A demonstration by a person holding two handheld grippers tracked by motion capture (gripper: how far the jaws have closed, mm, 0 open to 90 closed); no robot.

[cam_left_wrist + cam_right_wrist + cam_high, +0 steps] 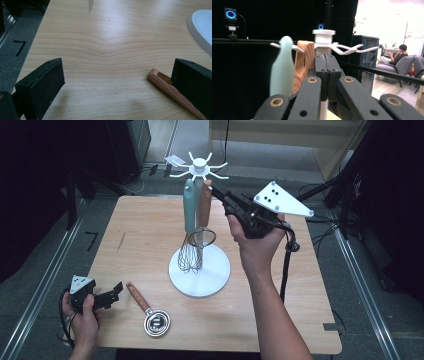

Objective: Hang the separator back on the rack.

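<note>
Two grippers are in play, with one white rack [199, 270], two utensils hanging from it and one more lying on the table [150, 235]. The rack has a round base, a central post and thin hooks fanning out at its top. From those hooks hang a whisk [189, 220] with a pale teal handle and wire loops, and just beside it, a wooden-handled utensil [205, 205] with a ring-shaped wire end low down. The right gripper [216, 191] is held high, its tips just beside the wooden handle's upper end; in the right gripper view [327, 75] its two black jaws are pressed flat together with nothing between them, and the wooden handle [304, 65] stands just to their left, the teal one [282, 70] beyond that. The left gripper [116, 292] rests low at the table's near left corner, jaws wide apart and gripping nothing. The third utensil, a strainer [150, 312] with a wooden handle and a round metal head, lies flat near it; in the left gripper view [117, 82] the tip of its handle [162, 83] lies just beside the right-hand jaw, partly hidden behind it.
</note>
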